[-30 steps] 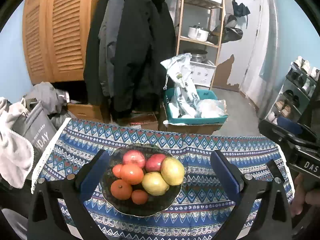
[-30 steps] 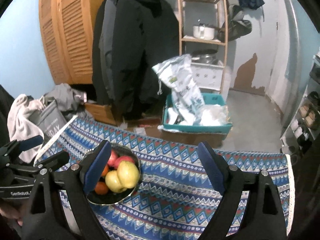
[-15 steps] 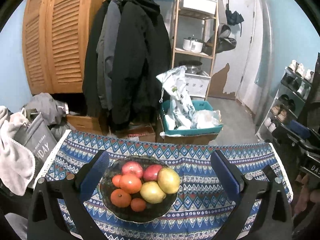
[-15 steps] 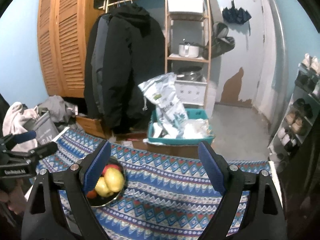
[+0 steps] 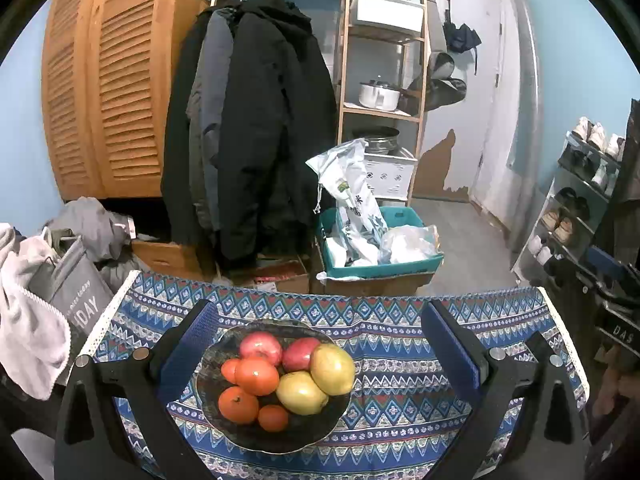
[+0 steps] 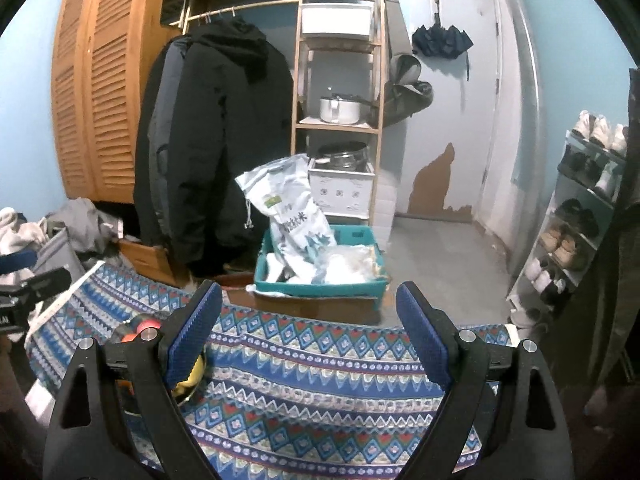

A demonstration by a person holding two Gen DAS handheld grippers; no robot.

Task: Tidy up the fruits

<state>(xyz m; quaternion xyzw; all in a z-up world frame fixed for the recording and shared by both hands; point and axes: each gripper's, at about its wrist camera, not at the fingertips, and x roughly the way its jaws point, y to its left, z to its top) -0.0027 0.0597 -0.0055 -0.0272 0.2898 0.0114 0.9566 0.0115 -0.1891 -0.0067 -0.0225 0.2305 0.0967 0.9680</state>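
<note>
We read "HDAY" in white caps, w/ a smaller illegible line above it, on the grey bag (image 5: pixel 76 300) at left of the left wrist view. "DAS" shows on the black label of the right gripper (image 5: pixel 622 336) at that view's right edge. The white sack (image 6: pixel 292 216) in the teal bin carries large dark characters & a green logo, too blurred for us to read.

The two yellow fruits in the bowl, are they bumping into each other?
Touching. In the left wrist view the bigger yellow fruit leans against the smaller yellow fruit in the bowl, with no gap between their skins.
</note>
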